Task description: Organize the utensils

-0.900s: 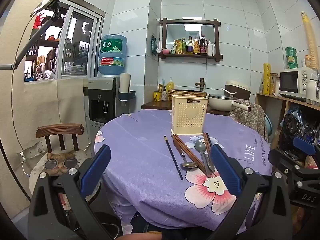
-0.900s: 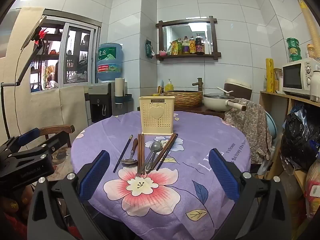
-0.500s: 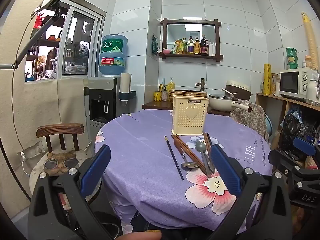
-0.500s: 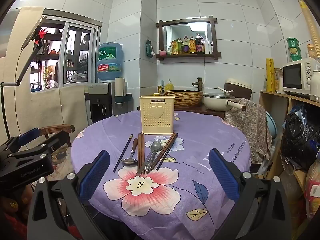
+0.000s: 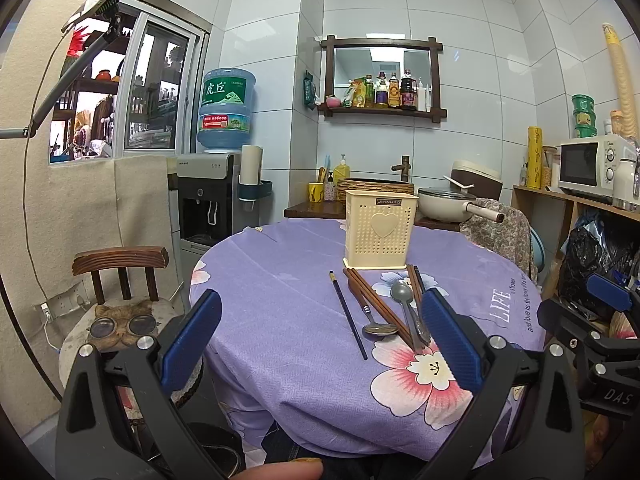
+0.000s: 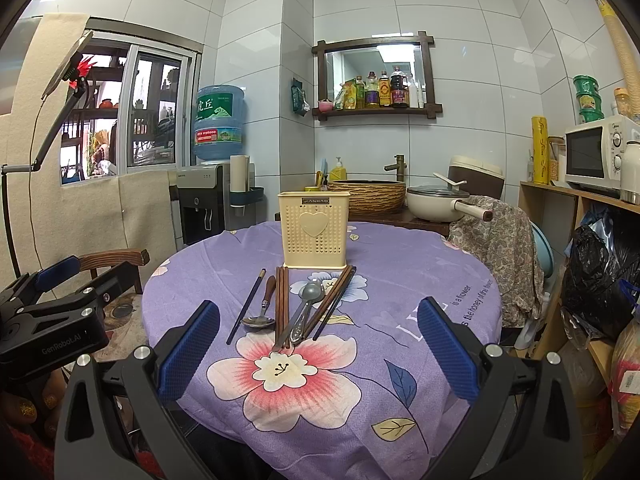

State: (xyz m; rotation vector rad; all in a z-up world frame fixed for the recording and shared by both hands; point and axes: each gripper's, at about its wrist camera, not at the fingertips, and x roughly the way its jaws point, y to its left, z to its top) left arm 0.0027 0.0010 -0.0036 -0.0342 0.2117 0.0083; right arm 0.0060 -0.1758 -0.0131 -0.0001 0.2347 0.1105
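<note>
A cream perforated utensil holder [image 6: 314, 232] stands upright near the middle of the round table [image 6: 420, 280], a raised heart on its front and a small dark plate at its rim reading "JIANHAO". Just in front of it the utensils lie loose on the purple floral tablecloth [image 6: 400, 344]: a single dark chopstick [image 6: 245, 307] furthest left, then a wooden-handled spoon [image 6: 262, 312], a pair of brown chopsticks [image 6: 281, 308], a metal spoon [image 6: 306, 308] and another pair of chopsticks [image 6: 334, 302] angled to the right. The cloth carries the print "LIFE is a flower … the honey of the flower".

The right gripper [image 6: 316, 354] hangs above the near table edge, its blue-padded jaws spread wide and holding nothing. The left gripper [image 5: 320, 344] is likewise spread wide and empty, off the table's left side; its body reads "GenRobot.AI" in the right wrist view.

Behind, a water jug [image 6: 218, 122] with Chinese characters sits on a dispenser [image 6: 200, 204].
</note>
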